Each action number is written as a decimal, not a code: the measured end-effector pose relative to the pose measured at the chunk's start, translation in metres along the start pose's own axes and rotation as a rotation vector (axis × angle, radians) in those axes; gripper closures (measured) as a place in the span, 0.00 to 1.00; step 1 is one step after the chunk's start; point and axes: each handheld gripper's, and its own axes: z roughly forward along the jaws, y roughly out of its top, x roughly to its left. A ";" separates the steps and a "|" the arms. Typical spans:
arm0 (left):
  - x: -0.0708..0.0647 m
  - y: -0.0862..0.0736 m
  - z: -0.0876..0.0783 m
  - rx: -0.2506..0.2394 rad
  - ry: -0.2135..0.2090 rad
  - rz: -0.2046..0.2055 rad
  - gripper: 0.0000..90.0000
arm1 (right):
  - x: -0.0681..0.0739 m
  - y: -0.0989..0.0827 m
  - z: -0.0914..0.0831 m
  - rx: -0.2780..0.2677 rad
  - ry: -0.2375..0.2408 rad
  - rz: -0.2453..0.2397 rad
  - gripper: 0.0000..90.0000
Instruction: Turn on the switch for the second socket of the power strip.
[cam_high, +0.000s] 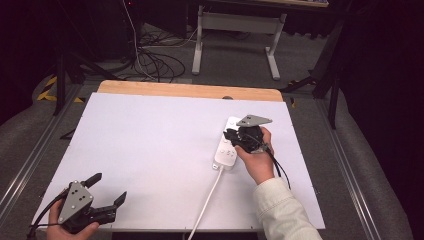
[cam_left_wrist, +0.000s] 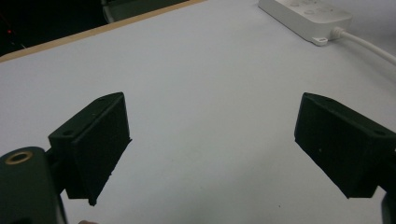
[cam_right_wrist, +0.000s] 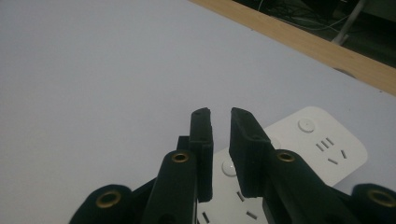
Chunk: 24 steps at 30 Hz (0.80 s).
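Lying flat on the white bench (cam_high: 150, 150) toward three o'clock: power strip (cam_high: 227, 145), cord (cam_high: 207, 200) trailing to six. Looks rigid, light, smooth plastic, likely to slide; best pinched across the narrow sides. Right tongs (cam_high: 231, 136) poised above it, nearly pressed together, pinching nothing. Left tongs (cam_high: 107, 189) spread wide at seven o'clock.

Three cameras, one table (cam_high: 150, 145).
We look down from overhead; both gripper views skim low, sharing the power strip (cam_high: 227, 145).
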 end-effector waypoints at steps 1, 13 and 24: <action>0.000 0.000 0.000 0.001 0.001 0.001 0.12 | 0.000 0.000 -0.002 -0.003 0.002 0.001 0.87; 0.000 0.000 0.000 0.003 0.003 0.004 0.12 | 0.006 0.003 -0.021 -0.035 0.016 -0.019 0.76; 0.000 0.000 0.000 0.001 0.008 0.008 0.12 | 0.011 0.004 -0.055 -0.106 0.060 -0.018 0.40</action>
